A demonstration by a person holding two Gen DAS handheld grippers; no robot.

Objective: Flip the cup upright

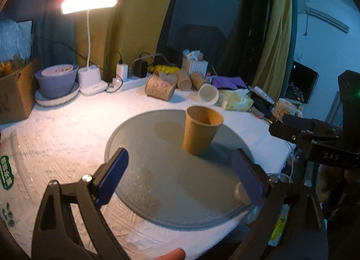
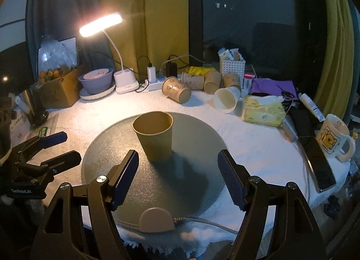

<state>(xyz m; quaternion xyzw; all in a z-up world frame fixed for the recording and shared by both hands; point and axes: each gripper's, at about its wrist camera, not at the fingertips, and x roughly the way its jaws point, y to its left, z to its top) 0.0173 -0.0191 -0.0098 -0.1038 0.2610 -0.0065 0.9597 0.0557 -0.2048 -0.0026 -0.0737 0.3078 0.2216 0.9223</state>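
Now both grippers hover low over the near edge of the round mat (image 2: 108, 151), fingers pointing toward the paper cup (image 2: 155, 138), which stands upright on the mat with its mouth up. The right gripper (image 2: 178, 177) is spread wide and empty; the left gripper (image 1: 180, 180) likewise. Only the right wrist view shows the mug (image 2: 335, 139) and the phone (image 2: 319, 165) beside it.
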